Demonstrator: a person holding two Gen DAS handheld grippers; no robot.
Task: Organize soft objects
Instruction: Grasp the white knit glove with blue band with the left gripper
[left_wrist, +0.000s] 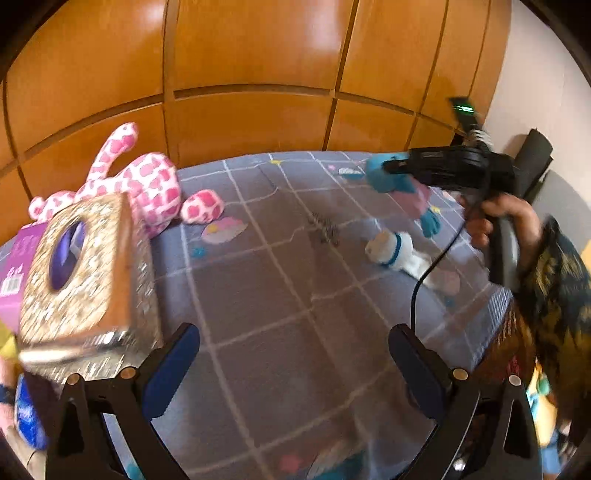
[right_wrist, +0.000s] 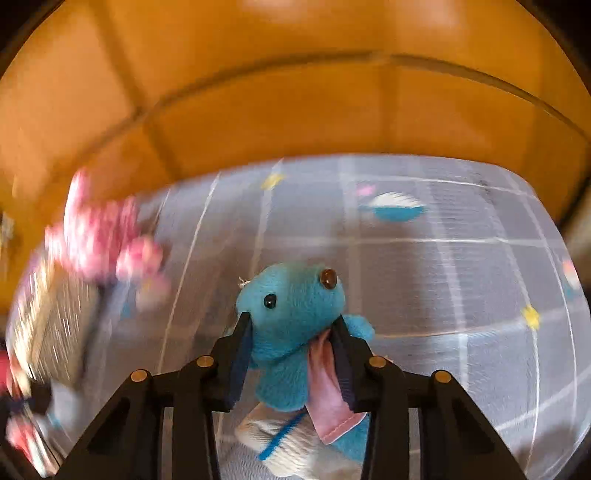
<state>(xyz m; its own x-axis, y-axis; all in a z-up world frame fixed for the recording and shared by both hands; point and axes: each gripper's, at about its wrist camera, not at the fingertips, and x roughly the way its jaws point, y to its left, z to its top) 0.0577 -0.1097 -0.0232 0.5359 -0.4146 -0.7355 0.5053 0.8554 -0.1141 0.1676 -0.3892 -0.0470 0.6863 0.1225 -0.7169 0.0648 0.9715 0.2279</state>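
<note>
Orange wood panels back a bed (left_wrist: 280, 280) in a grey checked sheet. From the left wrist, the left gripper (left_wrist: 295, 365) hovers with fingers spread and empty above the sheet, beside a glittery tissue box (left_wrist: 85, 269) and a pink spotted plush (left_wrist: 147, 184); across the bed, a hand (left_wrist: 506, 221) holds the right gripper (left_wrist: 391, 166) level. A white plush (left_wrist: 399, 253) lies below it. From the right wrist, the right gripper's (right_wrist: 291, 332) fingers clench a blue plush (right_wrist: 291, 306) lifted off the sheet.
</note>
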